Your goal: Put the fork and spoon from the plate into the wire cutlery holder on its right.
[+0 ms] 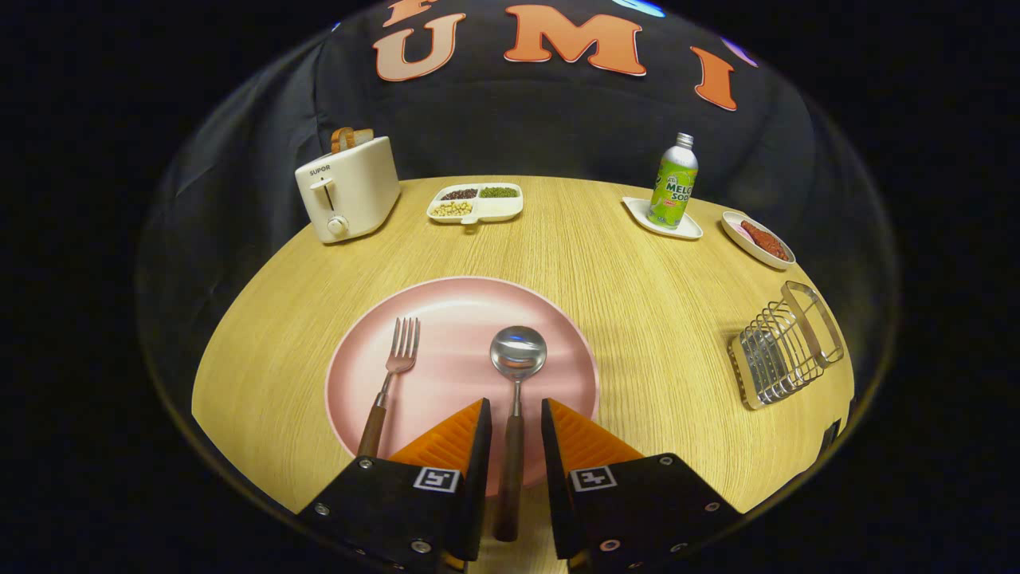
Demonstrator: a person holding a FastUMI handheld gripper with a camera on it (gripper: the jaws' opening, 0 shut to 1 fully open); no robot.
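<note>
Tool (516,418) open, fingers astride spoon (516,383) handle, not yet pressing. Spoon and fork (390,379) lie on plate (446,319). Likely light, stiff, slick bowl; grip the wooden handle. Holder (785,347) well right.

Fork (389,383) and spoon (516,391) lie on plate (462,319), fork left. Spoon handle runs between the parted fingers of the claw (516,418), untouched. Holder (785,347) stands right of plate on desk (637,319).
</note>
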